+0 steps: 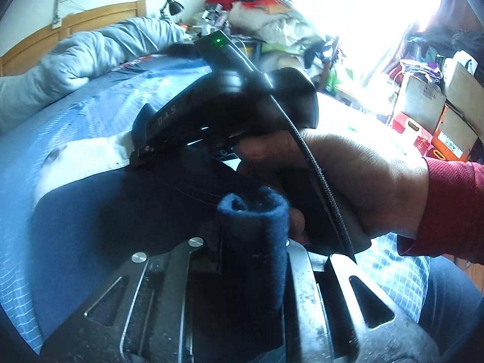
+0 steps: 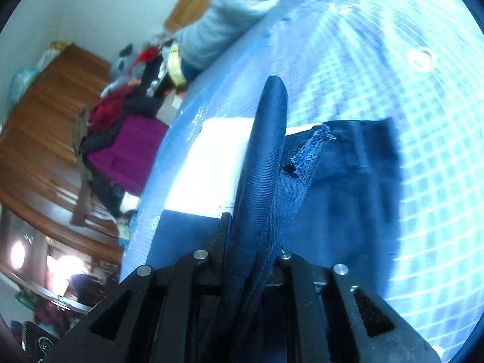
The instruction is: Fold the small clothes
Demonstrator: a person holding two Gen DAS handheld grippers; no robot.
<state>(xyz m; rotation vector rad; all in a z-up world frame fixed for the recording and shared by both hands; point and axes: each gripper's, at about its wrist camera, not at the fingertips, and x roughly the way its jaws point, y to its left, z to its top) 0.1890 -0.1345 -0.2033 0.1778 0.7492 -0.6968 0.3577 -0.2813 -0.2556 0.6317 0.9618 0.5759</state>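
A navy garment lies on the blue checked bed sheet, partly over a white cloth. My left gripper is shut on a bunched, fuzzy edge of the navy garment. A hand in a red sleeve holds my right gripper, whose jaws pinch the garment's far edge. In the right wrist view, my right gripper is shut on a stitched fold of the navy garment. One ribbed finger stands beside that fold. The white cloth shows to its left.
A grey duvet is heaped along the wooden headboard. Cardboard boxes and piled laundry crowd the far side of the bed. In the right wrist view a clothes pile and a wooden wardrobe stand beside the bed sheet.
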